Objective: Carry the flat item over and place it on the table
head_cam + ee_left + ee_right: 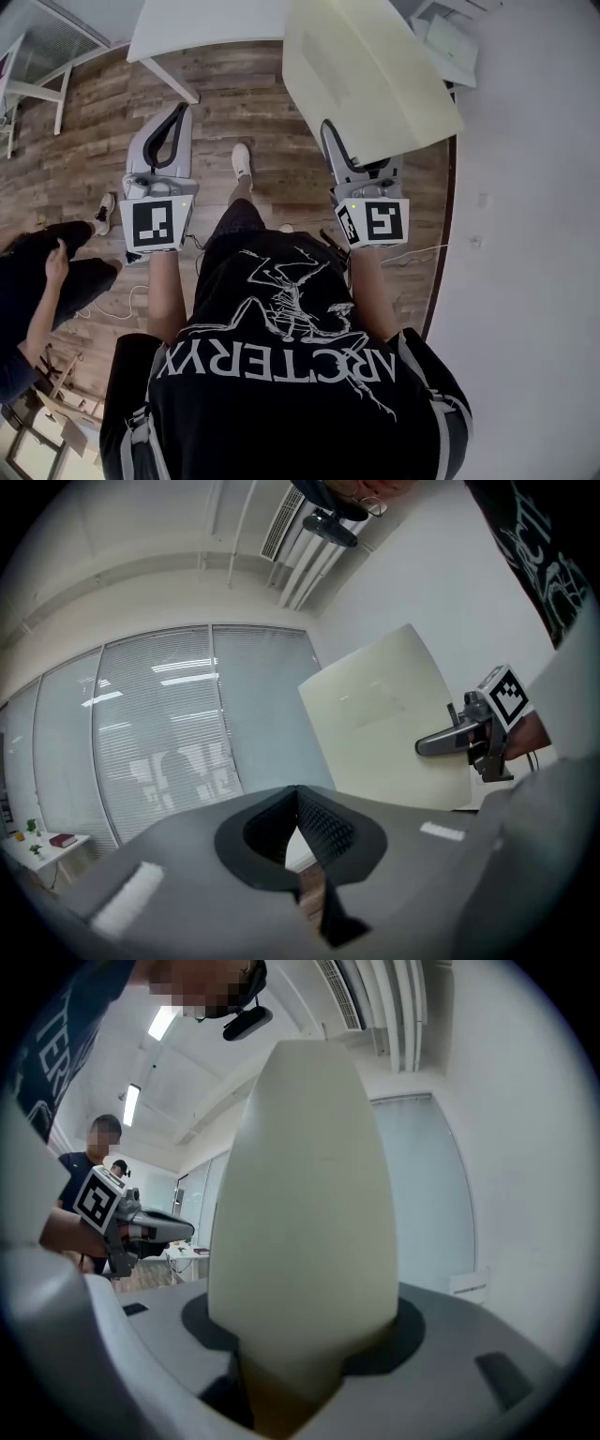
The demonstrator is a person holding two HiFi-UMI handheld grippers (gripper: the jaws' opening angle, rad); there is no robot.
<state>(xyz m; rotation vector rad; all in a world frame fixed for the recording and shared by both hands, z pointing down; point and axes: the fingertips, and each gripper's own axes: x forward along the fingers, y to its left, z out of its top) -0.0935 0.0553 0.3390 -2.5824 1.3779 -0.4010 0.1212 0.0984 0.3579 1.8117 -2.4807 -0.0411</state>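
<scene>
The flat item is a large cream board. My right gripper is shut on its lower edge and holds it up off the floor, tilted away from me. In the right gripper view the board rises from between the jaws of that gripper and fills the middle. From the left gripper view the board and the right gripper show at the right. My left gripper is shut with nothing in it, its tips touching. It hangs over the wooden floor, left of the board.
A white table stands ahead at the top of the head view. A seated person is at the left, with a white chair frame beyond. A white wall runs along the right. Glass partitions stand ahead.
</scene>
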